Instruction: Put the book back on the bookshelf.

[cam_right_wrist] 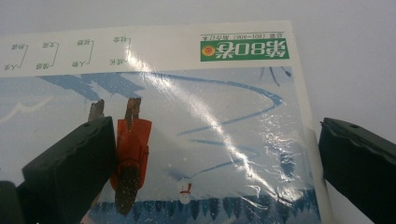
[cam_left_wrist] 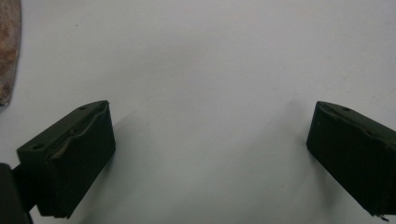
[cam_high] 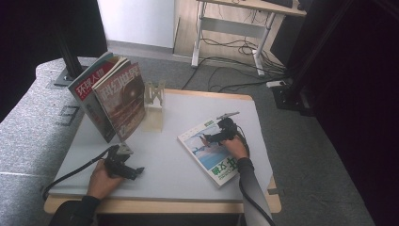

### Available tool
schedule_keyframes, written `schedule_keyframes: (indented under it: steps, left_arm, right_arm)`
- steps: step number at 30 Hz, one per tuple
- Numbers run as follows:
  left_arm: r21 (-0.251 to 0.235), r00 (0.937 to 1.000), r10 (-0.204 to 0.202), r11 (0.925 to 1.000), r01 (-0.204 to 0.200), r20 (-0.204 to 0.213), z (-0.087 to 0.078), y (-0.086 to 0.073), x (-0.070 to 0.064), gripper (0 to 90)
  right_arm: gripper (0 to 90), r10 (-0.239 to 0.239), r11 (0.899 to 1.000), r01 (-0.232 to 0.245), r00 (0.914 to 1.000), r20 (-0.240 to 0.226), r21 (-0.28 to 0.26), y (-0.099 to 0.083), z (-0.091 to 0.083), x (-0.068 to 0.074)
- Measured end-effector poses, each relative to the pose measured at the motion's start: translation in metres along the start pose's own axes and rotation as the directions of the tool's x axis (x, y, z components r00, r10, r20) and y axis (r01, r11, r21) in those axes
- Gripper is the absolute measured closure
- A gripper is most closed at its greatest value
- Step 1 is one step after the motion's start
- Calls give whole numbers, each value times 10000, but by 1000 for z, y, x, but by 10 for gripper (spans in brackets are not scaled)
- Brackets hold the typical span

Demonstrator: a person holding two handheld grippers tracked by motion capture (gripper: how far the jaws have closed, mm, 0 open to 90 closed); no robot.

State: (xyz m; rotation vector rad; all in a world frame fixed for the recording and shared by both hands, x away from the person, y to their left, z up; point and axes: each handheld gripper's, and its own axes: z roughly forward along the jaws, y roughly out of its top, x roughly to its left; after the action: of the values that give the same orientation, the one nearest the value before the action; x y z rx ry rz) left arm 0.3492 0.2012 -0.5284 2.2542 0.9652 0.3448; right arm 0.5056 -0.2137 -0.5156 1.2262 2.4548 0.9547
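A blue and white magazine point(cam_high: 210, 151) lies flat on the grey table top point(cam_high: 164, 155) at the right. My right gripper point(cam_high: 207, 137) hovers over its far part, open, with the glossy cover point(cam_right_wrist: 205, 130) between the two black jaws and nothing held. My left gripper point(cam_high: 136, 173) rests near the table's front left edge, open over bare table point(cam_left_wrist: 210, 93). Two more magazines point(cam_high: 113, 94) stand upright and lean at the back left, next to a pale wooden stand point(cam_high: 154, 96).
A desk with cables on the floor stands beyond the table. Dark equipment fills the right side of the room. A grey padded surface point(cam_high: 28, 132) runs along the table's left.
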Motion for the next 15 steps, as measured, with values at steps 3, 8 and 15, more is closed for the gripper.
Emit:
schedule_keyframes:
  steps: [3, 8, 15]
  left_arm:
    - [4, 10000, 3, 10000, -3, 0, 0, 0, 0, 7]
    - [3, 10000, 3, 10000, -3, 0, 0, 0, 0, 7]
    - [2, 10000, 0, 10000, 0, -2, 0, 0, 0, 7]
  right_arm:
    - [0, -253, 9997, 253, 9996, -141, 6, 1, 1, 3]
    - [0, -722, 9973, 727, 9962, -477, 81, 7, 7, 19]
    - [0, -1090, 9939, 1099, 9911, -769, 75, 12, 13, 40]
